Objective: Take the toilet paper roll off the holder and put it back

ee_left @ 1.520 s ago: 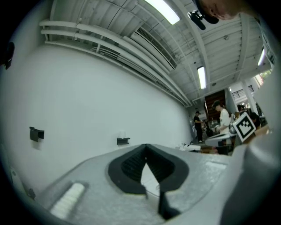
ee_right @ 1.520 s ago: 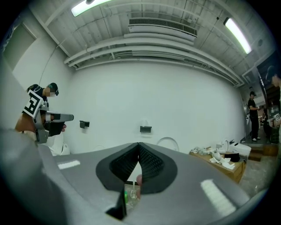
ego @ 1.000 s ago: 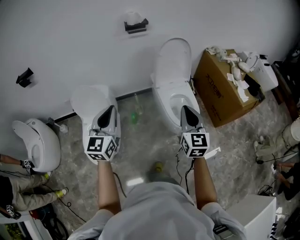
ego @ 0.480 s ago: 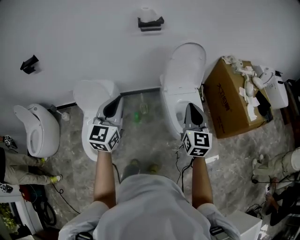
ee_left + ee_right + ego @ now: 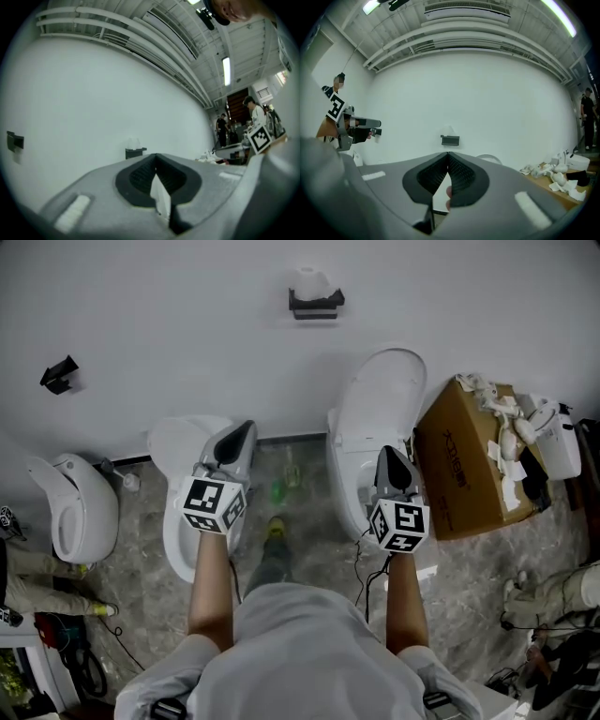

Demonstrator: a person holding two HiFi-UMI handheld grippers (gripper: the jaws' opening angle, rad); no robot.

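White toilet roll (image 5: 307,279) on holder (image 5: 317,305), well beyond left tongs (image 5: 246,427), right tongs (image 5: 384,453), both closed.

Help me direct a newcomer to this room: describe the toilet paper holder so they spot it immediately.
Look at the white wall ahead. Above and slightly left of the toilet with the raised lid sits a black holder. Unlike the bare black bracket far left, it carries a white roll.

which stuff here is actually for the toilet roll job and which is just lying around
For the job: toilet paper roll, wall holder under it, left gripper and right gripper, both shut and empty.

Just lying about: toilets, cardboard box, black wall fitting.
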